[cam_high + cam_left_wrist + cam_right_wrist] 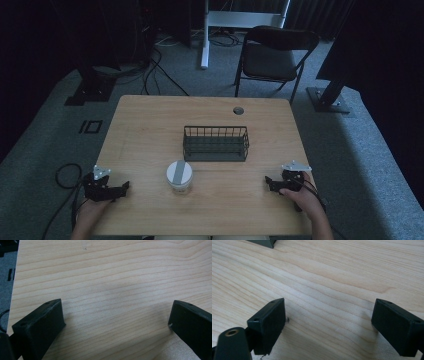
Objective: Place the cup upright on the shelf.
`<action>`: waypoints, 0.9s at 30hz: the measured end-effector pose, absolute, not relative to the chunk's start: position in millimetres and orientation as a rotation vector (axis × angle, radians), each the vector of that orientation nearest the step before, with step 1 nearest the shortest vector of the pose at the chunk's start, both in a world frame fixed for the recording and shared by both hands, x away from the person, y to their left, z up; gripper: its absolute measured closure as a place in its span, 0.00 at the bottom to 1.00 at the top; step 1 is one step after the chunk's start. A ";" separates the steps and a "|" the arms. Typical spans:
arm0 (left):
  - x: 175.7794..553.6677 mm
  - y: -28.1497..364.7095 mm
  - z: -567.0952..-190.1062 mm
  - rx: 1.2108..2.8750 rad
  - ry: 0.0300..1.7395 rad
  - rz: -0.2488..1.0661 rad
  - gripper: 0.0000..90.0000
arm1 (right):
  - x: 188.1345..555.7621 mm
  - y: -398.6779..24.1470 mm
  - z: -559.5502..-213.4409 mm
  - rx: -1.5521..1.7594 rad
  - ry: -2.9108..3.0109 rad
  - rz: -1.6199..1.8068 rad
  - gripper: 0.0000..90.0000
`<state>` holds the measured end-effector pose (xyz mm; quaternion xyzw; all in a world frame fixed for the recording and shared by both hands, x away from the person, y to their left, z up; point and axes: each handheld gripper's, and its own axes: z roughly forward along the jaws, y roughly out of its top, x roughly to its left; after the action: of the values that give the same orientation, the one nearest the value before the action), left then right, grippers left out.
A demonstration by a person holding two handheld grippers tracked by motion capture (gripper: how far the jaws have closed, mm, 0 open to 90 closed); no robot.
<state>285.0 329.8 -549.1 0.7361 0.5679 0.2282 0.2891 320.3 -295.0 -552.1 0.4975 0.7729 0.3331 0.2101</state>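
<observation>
Your counter (pixel 145 130) is light wood with a round cable hole (pixel 238 110) near the far edge. On it: a dark wire basket (pixel 215 143) mid-counter, a lidded white cup (pixel 179 176) just in front, apart.

On the table (pixel 150 125), the cup (pixel 179 176) stands just before the basket (pixel 215 143), between both tools.

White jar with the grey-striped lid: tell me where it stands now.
In the high view the white jar stands upright near the table's front middle, just in front of the wire basket and apart from it, somewhat nearer the left tool than the right tool.
</observation>
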 end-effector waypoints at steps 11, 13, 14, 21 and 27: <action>284.9 329.8 -549.2 1.964 1.516 0.609 0.00 | 320.3 -294.9 -552.1 1.383 2.149 0.926 0.13; 284.9 329.8 -549.2 1.964 1.516 0.609 0.00 | 320.2 -294.9 -552.1 1.381 2.149 0.927 0.13; 284.9 329.8 -549.2 1.964 1.516 0.609 0.00 | 320.2 -294.9 -552.2 1.380 2.149 0.928 0.13; 285.0 329.8 -549.2 1.964 1.516 0.609 0.00 | 318.8 -293.9 -551.9 1.372 2.153 0.934 0.15; 284.9 329.7 -549.2 1.963 1.516 0.609 0.00 | 318.3 -290.1 -551.8 1.352 2.175 0.952 0.14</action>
<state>284.9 329.7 -549.2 0.7357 0.5681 0.2282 0.2896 318.3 -290.1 -551.8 0.4846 0.7795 0.3410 0.2033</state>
